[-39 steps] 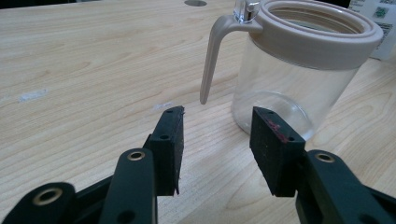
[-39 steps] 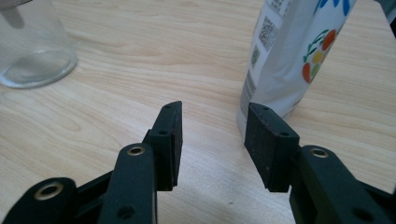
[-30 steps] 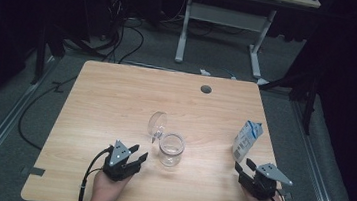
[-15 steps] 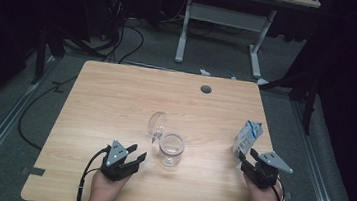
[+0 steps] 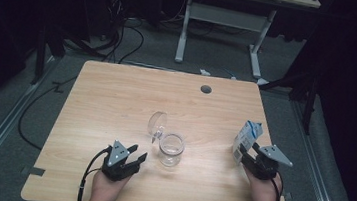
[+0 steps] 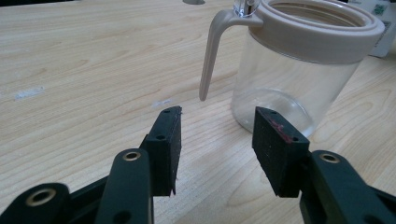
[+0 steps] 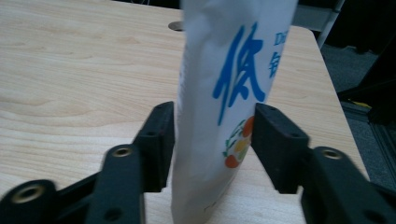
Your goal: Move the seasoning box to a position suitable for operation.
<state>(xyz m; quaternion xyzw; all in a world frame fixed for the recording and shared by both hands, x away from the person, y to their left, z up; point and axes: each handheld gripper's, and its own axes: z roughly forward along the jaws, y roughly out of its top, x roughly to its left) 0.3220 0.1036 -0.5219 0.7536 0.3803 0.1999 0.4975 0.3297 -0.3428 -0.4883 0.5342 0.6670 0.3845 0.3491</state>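
High view: your left gripper point(image 5: 133, 157) sits at seven o'clock of the clear jar point(image 5: 171, 149), your right gripper point(image 5: 244, 156) at the carton point(image 5: 245, 141), three o'clock on the table point(image 5: 117, 94).

Left gripper view: your jaws stand apart, empty, jar at one o'clock.

Right gripper view: your jaws have just been closing, both pads against the carton point(image 7: 229, 93).

Clear glossy plastic jar point(image 6: 289, 79), wood-grain table point(image 5: 116, 99), paper carton point(image 7: 229, 93).
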